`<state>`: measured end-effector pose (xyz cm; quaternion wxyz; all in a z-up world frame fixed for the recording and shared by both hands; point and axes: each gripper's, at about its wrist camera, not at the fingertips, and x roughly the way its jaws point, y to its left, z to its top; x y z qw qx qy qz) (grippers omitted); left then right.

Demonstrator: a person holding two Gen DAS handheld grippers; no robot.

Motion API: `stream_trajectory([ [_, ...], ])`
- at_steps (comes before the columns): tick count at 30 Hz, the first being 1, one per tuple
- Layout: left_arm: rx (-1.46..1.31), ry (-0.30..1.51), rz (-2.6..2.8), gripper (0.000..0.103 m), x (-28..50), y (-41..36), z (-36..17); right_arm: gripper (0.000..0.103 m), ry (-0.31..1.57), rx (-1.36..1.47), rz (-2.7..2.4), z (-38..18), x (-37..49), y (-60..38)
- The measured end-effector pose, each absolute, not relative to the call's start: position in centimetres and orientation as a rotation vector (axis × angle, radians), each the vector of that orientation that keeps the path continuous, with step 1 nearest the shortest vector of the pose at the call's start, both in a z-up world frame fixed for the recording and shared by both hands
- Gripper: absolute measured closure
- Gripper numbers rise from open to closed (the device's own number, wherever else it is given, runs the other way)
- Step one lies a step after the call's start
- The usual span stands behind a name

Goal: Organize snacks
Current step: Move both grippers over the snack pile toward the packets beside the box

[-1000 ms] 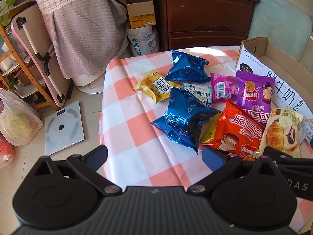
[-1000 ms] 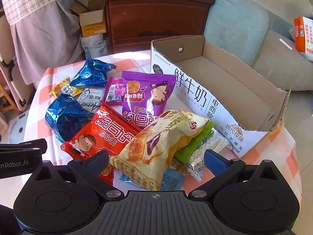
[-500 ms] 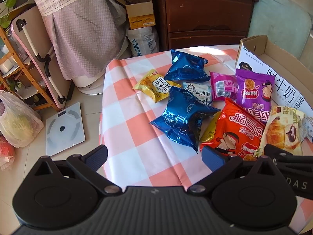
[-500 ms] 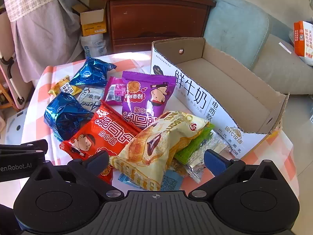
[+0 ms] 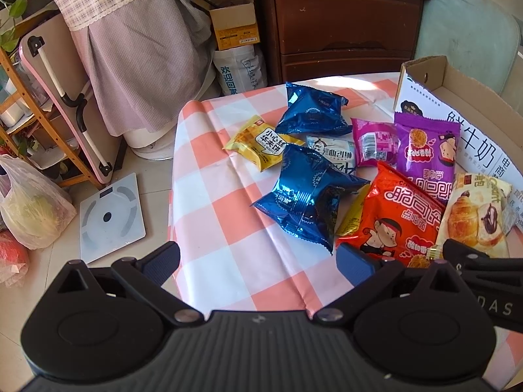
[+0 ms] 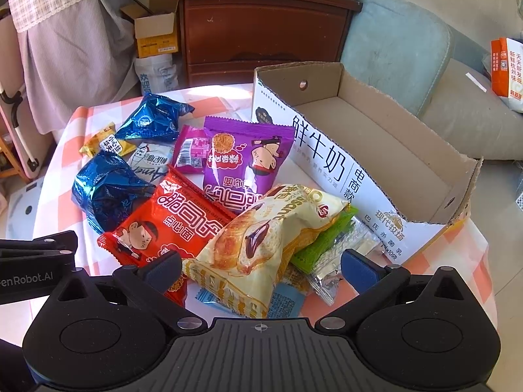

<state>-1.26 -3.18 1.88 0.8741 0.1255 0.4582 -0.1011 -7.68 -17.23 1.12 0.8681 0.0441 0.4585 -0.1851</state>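
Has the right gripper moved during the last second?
Yes, slightly. In its own view, the cardboard box and the croissant packet sit a little lower than before, so the open right gripper has tilted up or drawn back a touch.

Snack count on checked tablecloth [image 5: 222, 228]:
- blue foil packs: two [image 5: 309, 202] [image 5: 312, 111]
- yellow wafer pack: one [image 5: 261, 142]
- white pack: one [image 5: 335, 153]
- magenta pack: one [image 5: 374, 142]
- purple pack: one [image 6: 246, 163]
- red pack: one [image 6: 170, 225]
- croissant pack: one [image 6: 271, 245]
- green pack: one [image 6: 322, 245]
- cardboard box: one [image 6: 376, 130]

Further packs under pile, count unclear.
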Motion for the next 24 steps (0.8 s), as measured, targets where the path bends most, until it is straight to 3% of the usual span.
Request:
stream_trajectory([
  [24,0.264,0.954,-0.248,0.004,-1.68,-3.43,1.69,0.000,0.947,0.065,-0.365,1.08,-8.18,-17.32],
])
